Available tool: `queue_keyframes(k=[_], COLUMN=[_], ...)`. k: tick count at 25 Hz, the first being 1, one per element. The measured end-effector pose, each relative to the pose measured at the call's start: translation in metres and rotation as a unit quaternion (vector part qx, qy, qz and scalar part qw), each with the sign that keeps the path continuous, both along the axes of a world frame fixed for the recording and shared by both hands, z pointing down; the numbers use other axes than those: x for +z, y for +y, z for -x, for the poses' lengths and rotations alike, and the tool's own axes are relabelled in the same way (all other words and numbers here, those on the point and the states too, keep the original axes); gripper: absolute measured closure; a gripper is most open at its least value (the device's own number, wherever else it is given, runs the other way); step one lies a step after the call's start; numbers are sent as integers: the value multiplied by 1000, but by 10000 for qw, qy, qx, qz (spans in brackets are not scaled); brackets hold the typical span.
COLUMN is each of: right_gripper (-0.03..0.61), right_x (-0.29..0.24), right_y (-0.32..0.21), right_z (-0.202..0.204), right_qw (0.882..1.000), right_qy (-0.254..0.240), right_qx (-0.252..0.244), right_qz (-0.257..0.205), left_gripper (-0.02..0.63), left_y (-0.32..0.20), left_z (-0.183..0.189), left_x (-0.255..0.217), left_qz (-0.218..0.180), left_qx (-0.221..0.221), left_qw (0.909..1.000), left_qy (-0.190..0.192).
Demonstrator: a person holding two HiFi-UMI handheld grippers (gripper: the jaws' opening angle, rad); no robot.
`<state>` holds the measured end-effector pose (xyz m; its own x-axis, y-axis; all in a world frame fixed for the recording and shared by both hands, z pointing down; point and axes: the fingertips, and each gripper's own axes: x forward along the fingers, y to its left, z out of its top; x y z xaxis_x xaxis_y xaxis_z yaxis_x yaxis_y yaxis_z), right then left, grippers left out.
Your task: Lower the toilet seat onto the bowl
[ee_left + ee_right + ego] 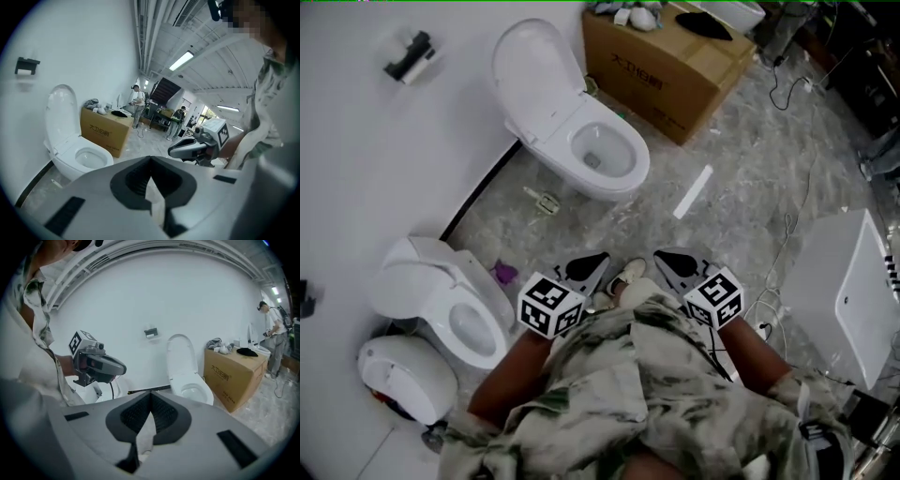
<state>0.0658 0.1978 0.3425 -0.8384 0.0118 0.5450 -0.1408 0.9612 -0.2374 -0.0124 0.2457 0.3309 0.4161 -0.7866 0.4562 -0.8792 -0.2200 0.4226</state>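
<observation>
Holding the left tongs and right tongs closed and empty near my body, I should reach the toilet seat, upright against the wall well ahead, hook its top edge and ease it slowly onto the bowl.

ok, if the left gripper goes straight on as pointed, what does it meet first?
Way looks free: the left gripper, shut and empty, points over floor between the cardboard box and the right gripper. The toilet sits left of that line. Depth unclear.
</observation>
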Motion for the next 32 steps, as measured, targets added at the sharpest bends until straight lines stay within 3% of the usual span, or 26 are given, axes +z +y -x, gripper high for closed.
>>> queue_keyframes(k=[6, 21, 27, 32], right_gripper=[557, 557, 557, 557], right_x=[-17, -23, -16, -12], right_y=[29, 71, 72, 63], right_z=[6, -13, -27, -35], right_qw=[9996, 9989, 9989, 9986], right_qy=[-42, 109, 217, 173], right_qx=[-217, -338, -291, -461], right_qz=[-174, -296, -294, -197], left_gripper=[592, 591, 591, 591], left_y=[38, 78, 80, 70], left_z=[13, -4, -15, -20], left_x=[-12, -7, -6, 6], left_qz=[-126, -204, -232, -25], left_qx=[-334, -409, -507, -541], left_qw=[9993, 9989, 9960, 9976], left_qy=[-107, 101, 703, 428])
